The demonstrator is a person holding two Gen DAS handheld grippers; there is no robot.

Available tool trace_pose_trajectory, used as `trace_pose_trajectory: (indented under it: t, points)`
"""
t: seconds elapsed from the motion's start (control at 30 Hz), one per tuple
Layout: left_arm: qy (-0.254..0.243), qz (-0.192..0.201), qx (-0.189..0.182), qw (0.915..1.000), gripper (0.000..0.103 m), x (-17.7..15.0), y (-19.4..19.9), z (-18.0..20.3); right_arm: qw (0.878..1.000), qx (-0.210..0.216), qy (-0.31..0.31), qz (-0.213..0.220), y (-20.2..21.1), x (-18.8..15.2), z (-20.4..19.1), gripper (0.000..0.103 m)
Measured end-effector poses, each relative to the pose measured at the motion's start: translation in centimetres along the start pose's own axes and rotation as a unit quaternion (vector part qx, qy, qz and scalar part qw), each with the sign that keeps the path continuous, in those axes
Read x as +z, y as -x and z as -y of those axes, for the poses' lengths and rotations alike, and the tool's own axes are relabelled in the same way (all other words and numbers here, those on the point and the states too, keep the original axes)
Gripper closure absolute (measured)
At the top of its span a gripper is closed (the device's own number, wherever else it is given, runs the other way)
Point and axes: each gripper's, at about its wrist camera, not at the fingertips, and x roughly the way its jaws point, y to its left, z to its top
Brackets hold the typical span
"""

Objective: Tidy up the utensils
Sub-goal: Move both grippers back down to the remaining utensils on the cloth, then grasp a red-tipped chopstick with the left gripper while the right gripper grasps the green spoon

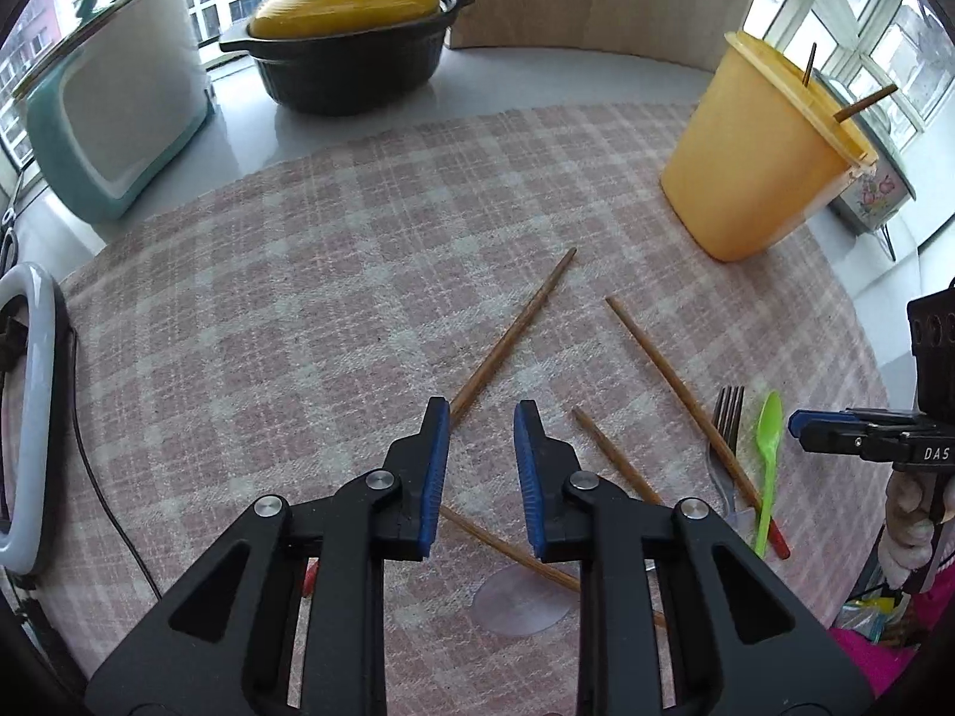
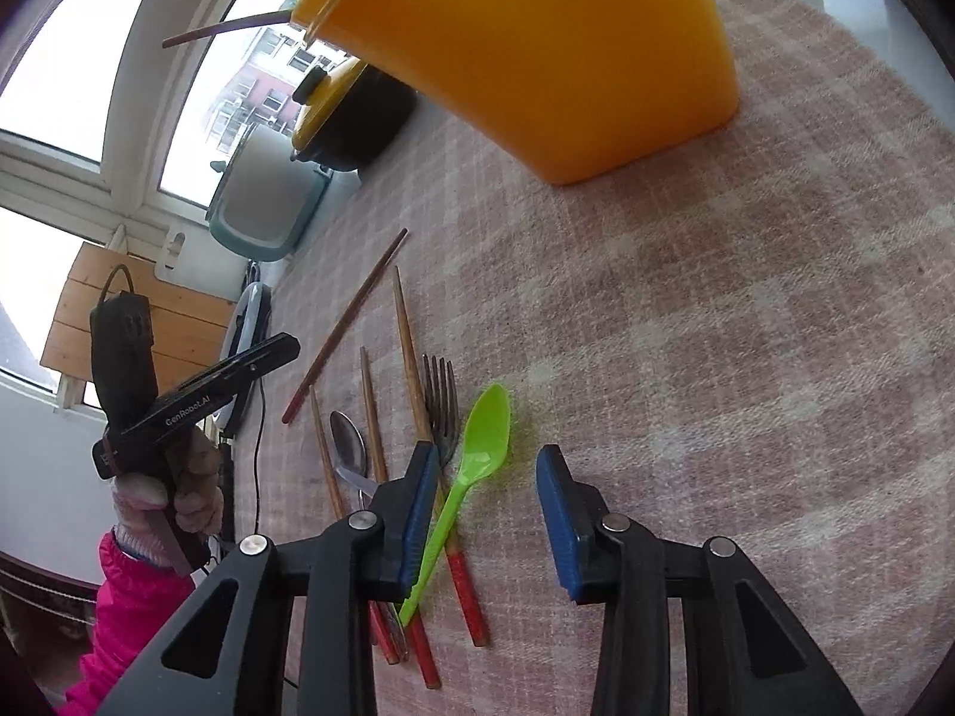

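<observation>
Windows all round, checked cloth over the tabletop (image 1: 298, 250), black pot with yellow lid (image 1: 346, 24) at the back. Big orange container (image 1: 758, 161) far right on the cloth, couple of chopsticks already poking out the top. Loose chopsticks (image 1: 516, 328) scattered mid-cloth near the claws, then fork (image 2: 440, 411), metal spoon (image 2: 348, 447) and green plastic spoon (image 2: 484, 447) bunched together just beside the right claw. Left claw (image 1: 480, 465) hanging open over the sticks, gripping nothing. Right claw (image 2: 486, 513) spread wide, empty too, green spoon lying between its fingers. Probably feather-light and a bit bendy, slick plastic, so best pinched mid-handle. Chopsticks stiff, thin, likely to roll; grab near the middle.
</observation>
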Motion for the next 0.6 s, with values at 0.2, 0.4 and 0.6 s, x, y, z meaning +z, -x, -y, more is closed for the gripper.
trace_pose_trajectory:
  t: [0.2,0.4,0.6]
  points:
    - [-0.011,-0.018,0.015,0.9997,0.082,0.8,-1.4,0.0,1.000,0.011,-0.017,-0.006,-1.0,0.5,0.1,0.071]
    - [-0.041,-0.036,0.025,0.9982,0.082,1.4,-2.6,0.8,0.999,0.018,-0.036,-0.013,-1.5,0.7,0.5,0.074]
    - [-0.068,-0.053,0.046,0.9952,0.082,2.0,-4.2,1.5,0.999,0.021,-0.044,-0.015,-1.9,0.8,0.6,0.075]
